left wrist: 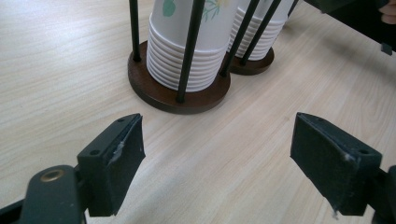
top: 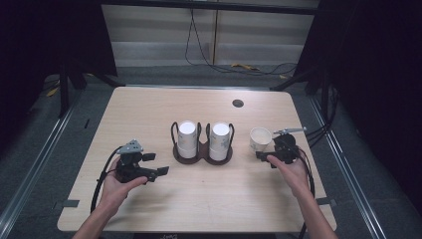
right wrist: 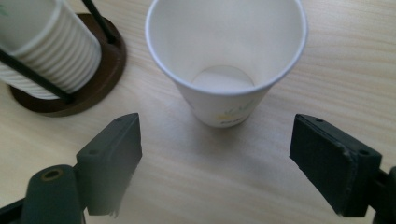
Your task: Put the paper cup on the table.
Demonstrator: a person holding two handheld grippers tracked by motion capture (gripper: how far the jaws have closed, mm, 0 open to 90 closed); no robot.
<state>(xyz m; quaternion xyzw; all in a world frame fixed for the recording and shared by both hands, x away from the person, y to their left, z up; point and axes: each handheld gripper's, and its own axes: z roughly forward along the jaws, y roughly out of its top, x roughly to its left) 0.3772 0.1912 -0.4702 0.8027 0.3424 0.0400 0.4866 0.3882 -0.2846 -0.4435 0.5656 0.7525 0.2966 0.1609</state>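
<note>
A brown double cup holder [top: 201, 155] stands mid-table with two stacks of upside-down white paper cups [top: 187, 139] [top: 219, 141] between black rods. A single white paper cup [top: 260, 138] stands upright and empty to its right, also seen close up as the cup [right wrist: 226, 56]. My right gripper [top: 271, 154] is open just in front of that cup, its jaws apart and empty [right wrist: 217, 158]. My left gripper [top: 155, 169] sits at the left front, open and empty [left wrist: 217, 158], facing the holder's base [left wrist: 180, 93].
The wooden table [top: 149, 114] has a round grommet hole [top: 238, 103] near the back right. Cables trail from both grippers off the front edge. Dark curtains and a floor with cables lie beyond the table.
</note>
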